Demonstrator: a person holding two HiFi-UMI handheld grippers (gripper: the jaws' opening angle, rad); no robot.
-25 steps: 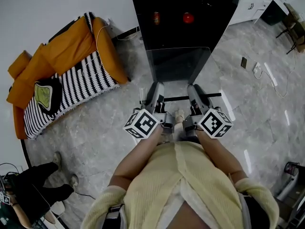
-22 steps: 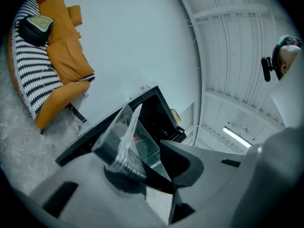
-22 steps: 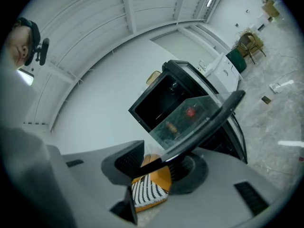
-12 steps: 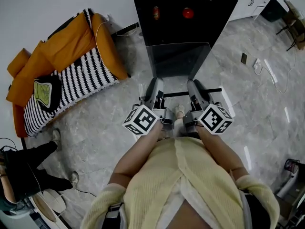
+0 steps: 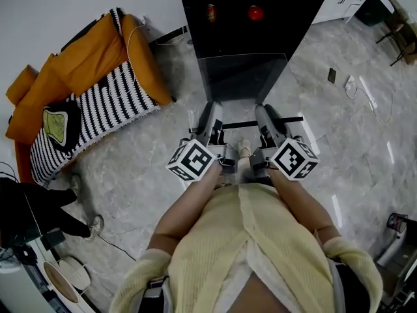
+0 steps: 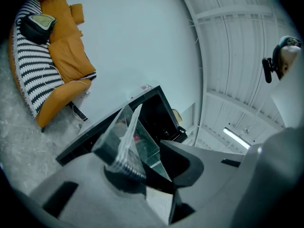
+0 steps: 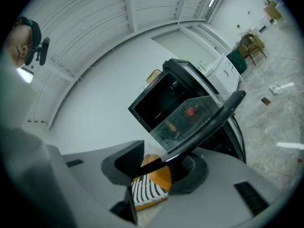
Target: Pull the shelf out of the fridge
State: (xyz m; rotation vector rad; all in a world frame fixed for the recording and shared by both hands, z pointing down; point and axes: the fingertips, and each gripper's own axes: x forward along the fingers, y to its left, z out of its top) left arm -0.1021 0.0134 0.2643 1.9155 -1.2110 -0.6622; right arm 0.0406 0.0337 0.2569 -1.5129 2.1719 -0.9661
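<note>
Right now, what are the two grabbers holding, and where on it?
Both hold the glass shelf by its front edge: left gripper near the left end, right gripper near the right end.

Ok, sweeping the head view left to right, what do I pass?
Orange sofa → left gripper → right gripper → small dark object lying on the floor. The shelf and the fridge span both grippers, so I've left them out of the order.
</note>
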